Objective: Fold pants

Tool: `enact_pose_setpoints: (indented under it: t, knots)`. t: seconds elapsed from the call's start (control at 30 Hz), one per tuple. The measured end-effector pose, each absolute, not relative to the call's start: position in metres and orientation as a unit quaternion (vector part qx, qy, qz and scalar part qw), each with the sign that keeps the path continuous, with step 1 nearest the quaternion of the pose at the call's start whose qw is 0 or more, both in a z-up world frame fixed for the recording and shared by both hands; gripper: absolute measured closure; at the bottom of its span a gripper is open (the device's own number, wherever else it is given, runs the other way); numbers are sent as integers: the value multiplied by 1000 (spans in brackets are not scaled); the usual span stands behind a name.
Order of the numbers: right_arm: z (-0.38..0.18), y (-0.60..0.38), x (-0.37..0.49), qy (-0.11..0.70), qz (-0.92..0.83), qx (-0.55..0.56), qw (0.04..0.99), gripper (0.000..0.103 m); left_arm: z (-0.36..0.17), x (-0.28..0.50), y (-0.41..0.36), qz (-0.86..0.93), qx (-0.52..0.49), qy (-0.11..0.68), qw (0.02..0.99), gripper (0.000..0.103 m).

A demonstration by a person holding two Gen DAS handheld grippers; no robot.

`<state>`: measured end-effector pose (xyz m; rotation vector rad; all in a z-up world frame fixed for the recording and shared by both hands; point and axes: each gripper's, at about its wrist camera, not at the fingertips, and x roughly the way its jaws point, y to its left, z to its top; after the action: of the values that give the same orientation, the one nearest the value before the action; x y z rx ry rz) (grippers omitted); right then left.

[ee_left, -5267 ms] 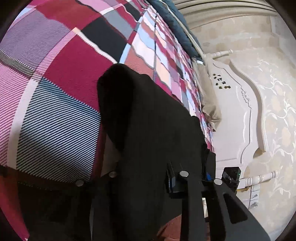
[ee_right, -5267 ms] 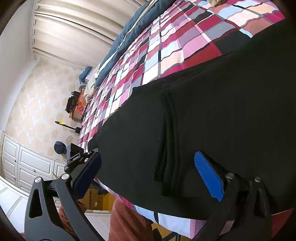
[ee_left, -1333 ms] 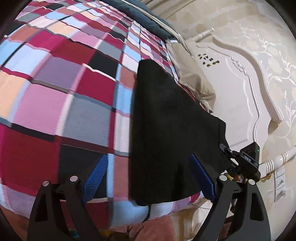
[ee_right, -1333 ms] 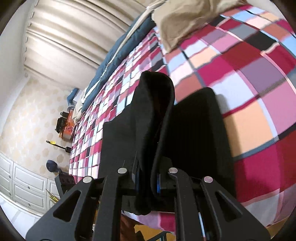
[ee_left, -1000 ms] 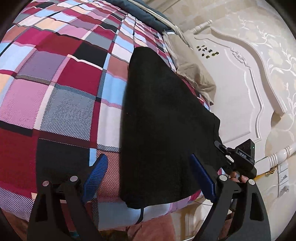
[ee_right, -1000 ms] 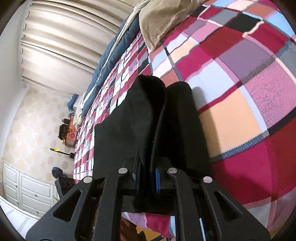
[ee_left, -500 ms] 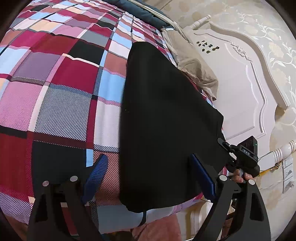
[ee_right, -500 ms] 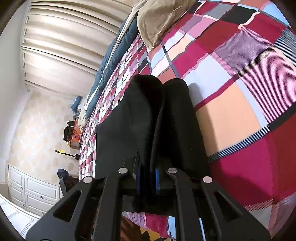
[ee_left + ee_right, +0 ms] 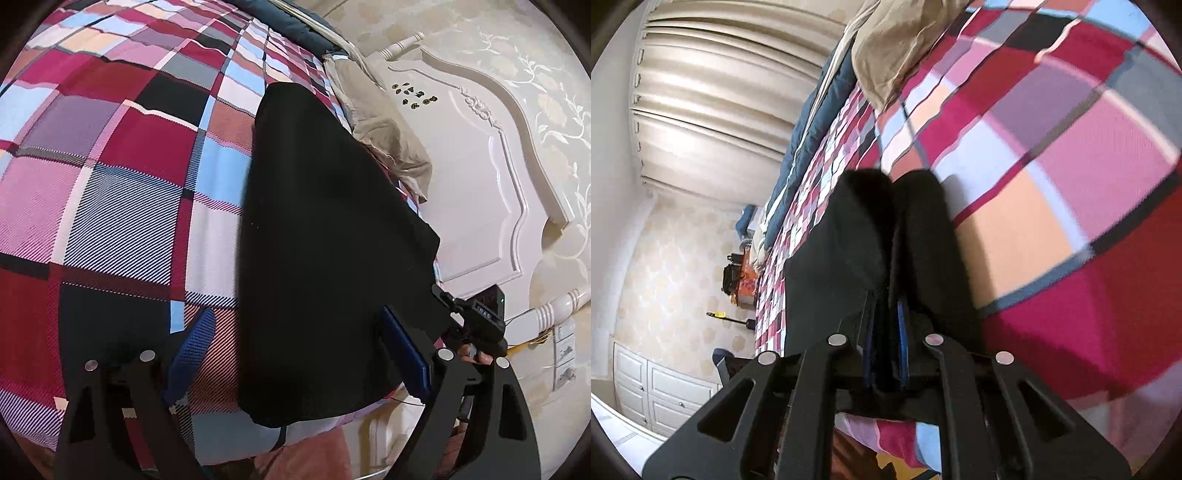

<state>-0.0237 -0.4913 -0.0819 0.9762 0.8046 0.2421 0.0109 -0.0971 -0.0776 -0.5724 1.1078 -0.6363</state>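
The black pants [image 9: 325, 229] lie folded on the plaid bedspread [image 9: 122, 192], near the bed's front edge. My left gripper [image 9: 295, 354] is open, its blue pads on either side of the pants' near end, not touching the cloth. My right gripper [image 9: 884, 354] is shut on the pants [image 9: 857, 240] at their right edge, with a fold of black cloth pinched between the blue pads. The right gripper also shows in the left wrist view [image 9: 476, 325], at the pants' far right corner.
A beige pillow [image 9: 384, 125] lies against the white headboard [image 9: 472, 177] to the right of the pants. A dark blue blanket [image 9: 816, 110] runs along the bed's far side before the curtains [image 9: 713, 92]. A white cabinet [image 9: 657, 391] stands at the left.
The right gripper stays shut on the pants' edge and has drawn the cloth a little. The left gripper has stayed open over the near end. The view has shifted slightly.
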Motion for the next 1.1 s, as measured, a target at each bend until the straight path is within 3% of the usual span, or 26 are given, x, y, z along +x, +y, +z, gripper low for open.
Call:
enact_pose_setpoints:
  t: [0.03, 0.07, 0.1, 0.17, 0.73, 0.87, 0.97, 1.03, 1.1]
  knots:
    - [-79, -498, -30, 371, 102, 459, 801, 92, -78, 11, -96, -293, -266, 511, 763, 15]
    - [-76, -505, -36, 367, 89, 464, 802, 84, -78, 12, -94, -295, -269, 512, 761, 15]
    - [-74, -511, -42, 364, 77, 467, 802, 59, -78, 12, -92, -297, -273, 511, 759, 15]
    - [-73, -521, -55, 348, 55, 476, 806, 32, -79, 13, -89, -298, -285, 509, 756, 15]
    - [-99, -455, -27, 407, 126, 420, 801, 31, -89, 19, -109, -332, -311, 502, 735, 12]
    - [-100, -452, -28, 418, 115, 402, 807, 53, -88, 21, -116, -340, -300, 504, 735, 12]
    - [-100, -452, -29, 413, 121, 404, 807, 61, -85, 21, -124, -324, -284, 506, 747, 12]
    - [-101, -454, -30, 409, 123, 408, 807, 63, -83, 18, -130, -302, -253, 506, 767, 26]
    - [-102, -454, -29, 406, 124, 410, 807, 63, -77, 13, -138, -283, -202, 503, 791, 33]
